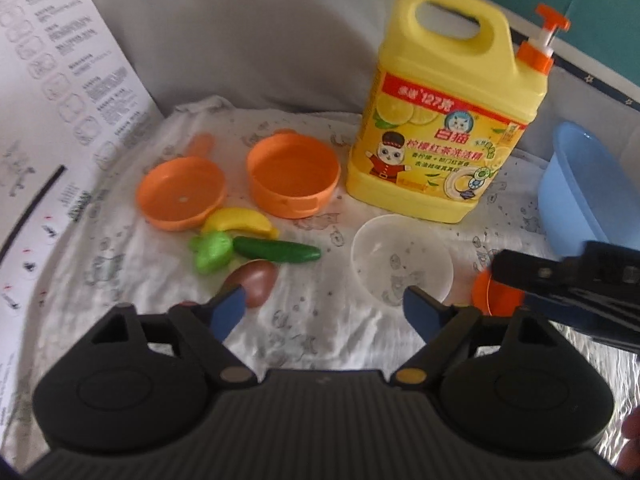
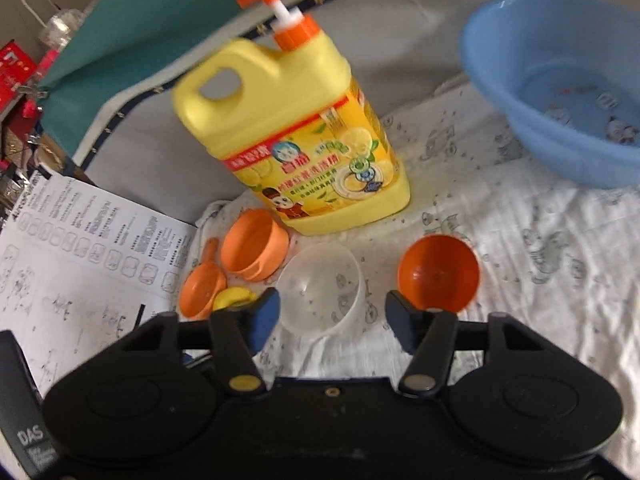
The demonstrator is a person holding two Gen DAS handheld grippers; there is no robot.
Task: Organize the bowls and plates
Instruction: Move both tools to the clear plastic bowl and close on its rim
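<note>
Two grippers—left gripper (image 1: 324, 308) and right gripper (image 2: 330, 318)—hang part-open and empty over the printed cloth (image 2: 540, 280), likely lining up on the clear bowl (image 2: 322, 290) beside the orange bowl (image 2: 438, 272), before the yellow detergent jug (image 2: 296, 140).

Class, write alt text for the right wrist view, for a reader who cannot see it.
The right gripper hovers with jaws open, empty, over a clear bowl and an orange bowl on a printed white cloth. Behind stand a yellow detergent jug and a blue basin.
</note>
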